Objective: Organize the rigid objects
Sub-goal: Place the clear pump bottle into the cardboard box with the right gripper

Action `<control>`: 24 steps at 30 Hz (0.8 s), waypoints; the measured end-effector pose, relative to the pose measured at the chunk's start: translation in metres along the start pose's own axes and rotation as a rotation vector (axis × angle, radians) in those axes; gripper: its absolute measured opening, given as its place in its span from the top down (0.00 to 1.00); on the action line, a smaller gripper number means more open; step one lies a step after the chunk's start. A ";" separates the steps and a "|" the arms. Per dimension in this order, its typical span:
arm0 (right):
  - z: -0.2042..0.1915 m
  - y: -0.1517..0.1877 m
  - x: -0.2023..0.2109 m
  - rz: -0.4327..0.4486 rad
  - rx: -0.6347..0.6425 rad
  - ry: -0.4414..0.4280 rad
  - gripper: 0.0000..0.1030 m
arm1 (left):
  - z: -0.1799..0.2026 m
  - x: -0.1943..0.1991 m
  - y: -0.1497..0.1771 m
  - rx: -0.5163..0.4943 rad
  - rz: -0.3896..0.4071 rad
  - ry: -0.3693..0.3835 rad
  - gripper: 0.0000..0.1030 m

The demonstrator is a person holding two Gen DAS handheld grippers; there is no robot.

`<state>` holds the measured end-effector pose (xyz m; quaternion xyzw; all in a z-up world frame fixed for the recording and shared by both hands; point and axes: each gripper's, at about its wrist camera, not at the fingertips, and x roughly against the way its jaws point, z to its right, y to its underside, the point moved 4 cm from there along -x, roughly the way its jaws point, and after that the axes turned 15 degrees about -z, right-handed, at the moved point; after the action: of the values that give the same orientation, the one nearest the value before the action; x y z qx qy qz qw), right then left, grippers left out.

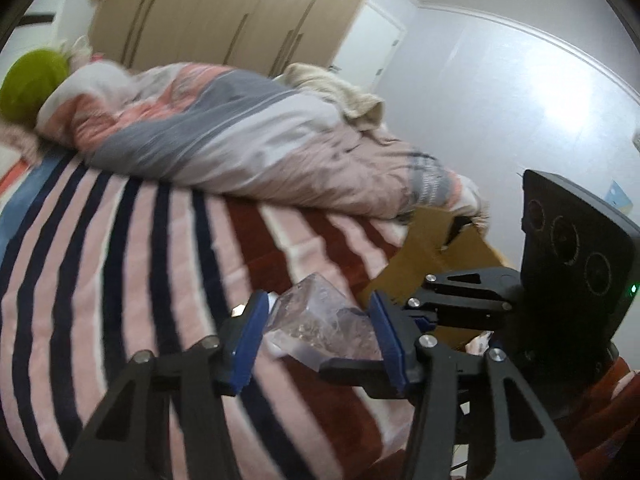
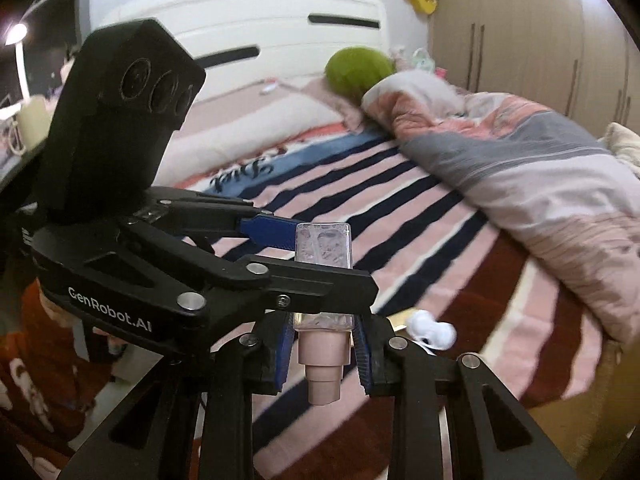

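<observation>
- Left gripper [image 1: 320, 328] clamps the clear bottle [image 1: 320, 320] by its body, above the striped blanket [image 1: 120, 260];
- Right gripper [image 2: 322, 344] pinches apparently that bottle near its pink cap [image 2: 322, 364]; 2 grips.

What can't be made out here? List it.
- Bottle middle: right wrist view, covered by the left gripper.
- Bottle cap: left wrist view, hidden behind gripper fingers.
- Box contents: left wrist view, blocked by its flap and the right gripper.
- White thing beside the right gripper: right wrist view, too blurred to name.
</observation>
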<state>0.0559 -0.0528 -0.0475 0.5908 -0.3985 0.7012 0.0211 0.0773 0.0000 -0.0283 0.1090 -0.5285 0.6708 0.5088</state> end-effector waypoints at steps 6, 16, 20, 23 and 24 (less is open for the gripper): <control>0.032 0.026 0.054 0.051 -0.063 0.035 0.79 | 0.059 -0.015 -0.031 -0.101 -0.002 0.021 0.52; 0.114 0.085 0.114 0.048 -0.231 0.088 0.79 | 0.148 -0.086 -0.073 -0.228 -0.103 0.091 0.52; 0.143 0.106 0.116 0.010 -0.278 0.113 0.79 | 0.166 -0.118 -0.083 -0.242 -0.159 0.100 0.52; 0.160 0.116 0.113 -0.023 -0.306 0.134 0.78 | 0.174 -0.136 -0.086 -0.245 -0.190 0.081 0.50; 0.166 0.119 0.111 -0.035 -0.317 0.149 0.78 | 0.176 -0.141 -0.087 -0.250 -0.202 0.073 0.48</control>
<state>0.0973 -0.2797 -0.0194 0.5333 -0.4910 0.6710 0.1559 0.1427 -0.2315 0.0007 0.0729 -0.5753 0.5489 0.6020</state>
